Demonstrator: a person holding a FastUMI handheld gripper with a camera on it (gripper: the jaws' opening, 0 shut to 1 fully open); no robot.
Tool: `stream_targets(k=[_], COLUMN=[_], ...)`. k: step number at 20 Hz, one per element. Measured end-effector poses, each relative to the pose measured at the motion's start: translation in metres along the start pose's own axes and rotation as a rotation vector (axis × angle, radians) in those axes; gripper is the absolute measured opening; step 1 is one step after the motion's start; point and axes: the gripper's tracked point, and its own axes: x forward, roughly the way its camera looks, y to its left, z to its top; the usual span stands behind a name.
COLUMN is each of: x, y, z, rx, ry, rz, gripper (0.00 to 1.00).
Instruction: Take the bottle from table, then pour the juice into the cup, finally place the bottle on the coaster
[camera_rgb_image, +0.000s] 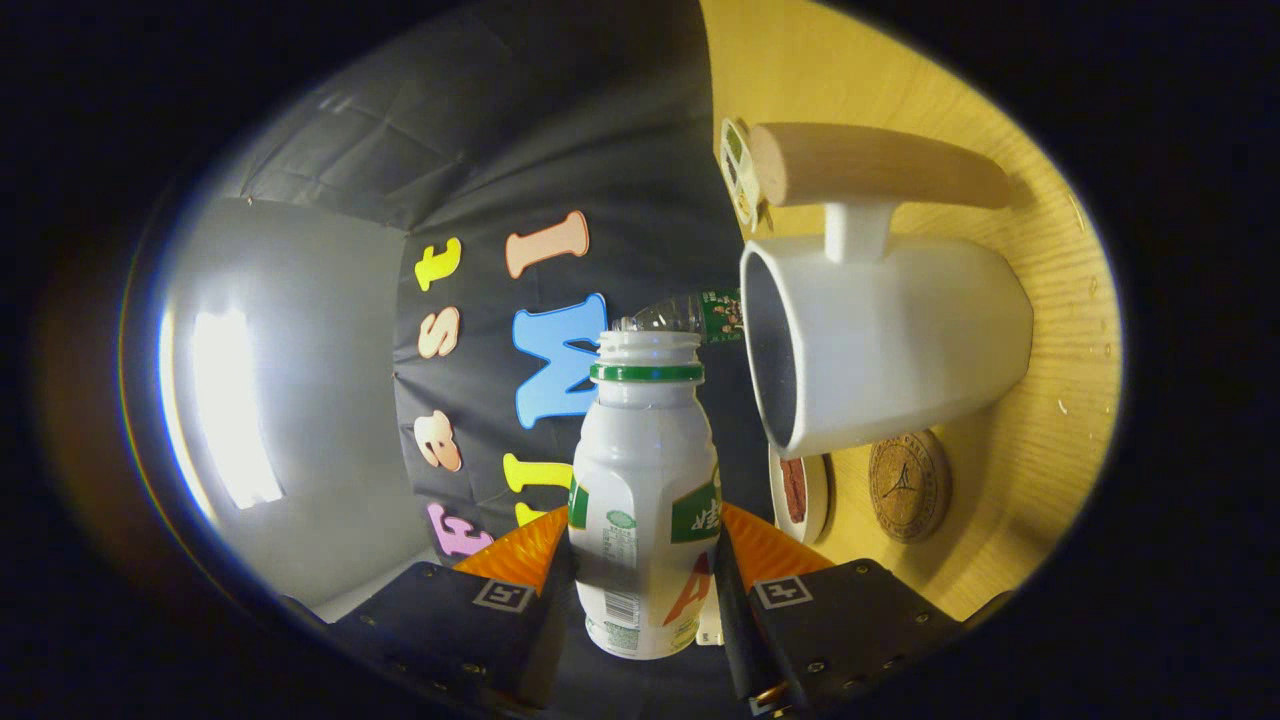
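Tool (645, 590) pinching juice bottle (645, 500), tipped sideways, open mouth brought near white cup (890, 345) for pouring; coaster (908, 485) beyond.

Gripper-mounted fisheye camera looks forward along the fingers, rolled sideways: the yellow wooden table (1040, 470) stands vertically, close ahead.

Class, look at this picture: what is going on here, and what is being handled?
A hand-held claw is shut on a white bottle with a green neck ring, cap off. The view is rolled sideways, so the bottle is tipped, its mouth near the opening of a white cup with a wooden handle. No juice shows leaving yet. A round brown coaster lies on the wooden table beside the cup.
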Motion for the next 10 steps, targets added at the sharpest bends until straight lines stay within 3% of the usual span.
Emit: stream_targets(k=[6,10], x=[-0.0031,-0.0039], y=[-0.0003,0.0035], z=[0.0049,0.0075], rx=[-0.284,-0.572], ry=[0.007,0.007], rz=[-0.043,-0.102], gripper=[0.65,0.65])
